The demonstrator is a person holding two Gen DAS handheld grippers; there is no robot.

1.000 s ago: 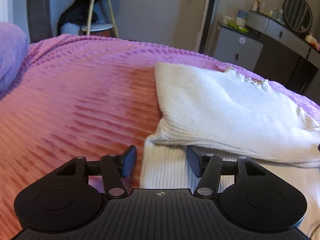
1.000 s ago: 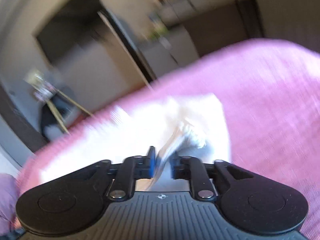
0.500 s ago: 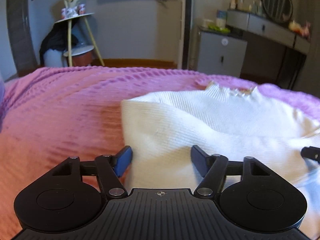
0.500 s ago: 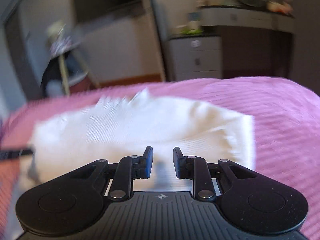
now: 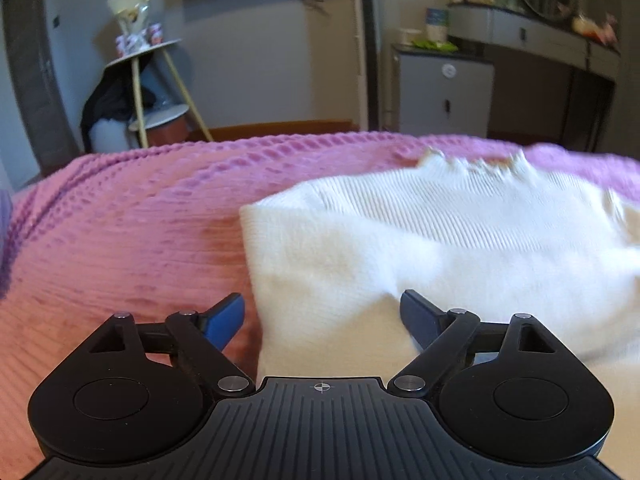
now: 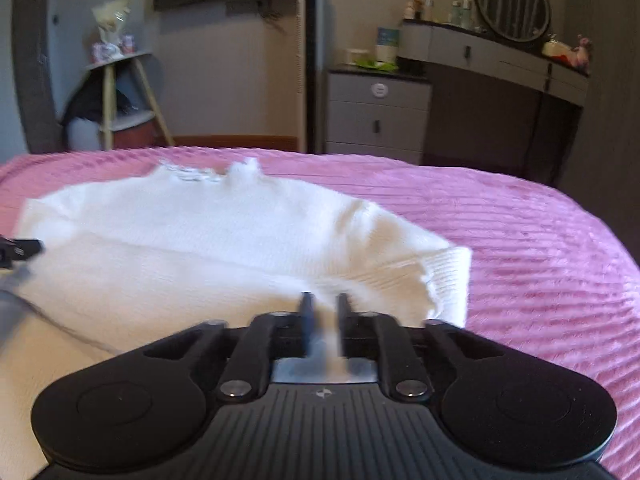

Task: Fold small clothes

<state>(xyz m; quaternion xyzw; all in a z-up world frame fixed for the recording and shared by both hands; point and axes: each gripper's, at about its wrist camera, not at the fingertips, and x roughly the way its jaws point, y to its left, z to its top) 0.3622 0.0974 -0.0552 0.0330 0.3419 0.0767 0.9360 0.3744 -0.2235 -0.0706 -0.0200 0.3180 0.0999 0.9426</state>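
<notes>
"White sweater (image 5: 440, 240), position?" my bench partner asks.

Me: On the pink bed cover (image 5: 120, 240), well in from its far edge. It lies in layers: an upper layer over a lower one that shows nearest to me.

Partner: Orientation?

Me: Neckline points away from me, toward the far side of the bed. Long axis runs across both views, left to right. Ribbed cuff end sits at the right in the right wrist view.

Partner: Fingers?

Me: Left gripper (image 5: 320, 299): fingers spread wide, and they have just been opening. The sweater's near left corner lies between them, neither pad pressing on it. Right gripper (image 6: 324, 300): fingers stand close together with a narrow gap. White shows in the gap, but it is blurred. I cannot tell whether a fold is nipped there or the cloth merely lies beneath.

Partner: Step in hand?

Me: My judgement: one fold is laid and I am letting go of it.

Partner: Next move?

Me: Probably a new grip on one short end, both layers pinched together, then carried over along the long axis. Soft knit; the layers may slide apart if only the top one is caught.
</notes>
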